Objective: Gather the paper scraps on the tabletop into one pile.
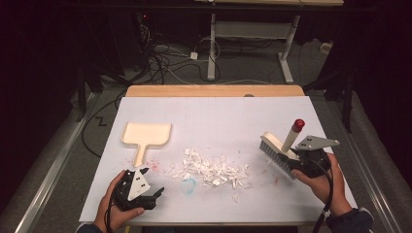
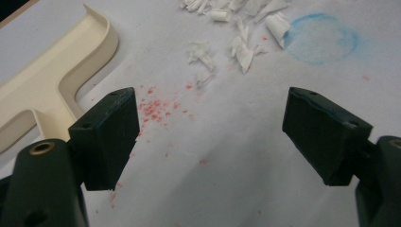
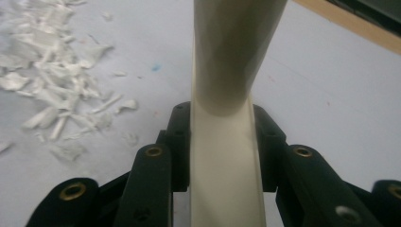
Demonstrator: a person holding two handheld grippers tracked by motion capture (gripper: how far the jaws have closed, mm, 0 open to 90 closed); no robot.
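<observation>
A cream hand brush [image 1: 278,147] with grey bristles and a red-tipped handle is held at the right of the white table, bristles toward a heap of white paper scraps [image 1: 210,170]. My right gripper [image 1: 300,164] is shut on the brush's cream body [image 3: 226,156], with both jaws pressed against its sides. A cream dustpan [image 1: 145,135] lies at the left, its handle pointing toward the person. My left gripper [image 1: 154,196] rests near the front left edge, open and holding nothing, with the dustpan's handle [image 2: 42,101] just to its left and the scraps [image 2: 241,28] ahead.
A blue ring mark [image 1: 189,186] and a patch of red specks [image 1: 154,165] stain the white table sheet [image 1: 218,116]. The wooden table edge [image 1: 214,91] runs along the far side. Beyond it stand desk legs [image 1: 212,48] and cables on the floor.
</observation>
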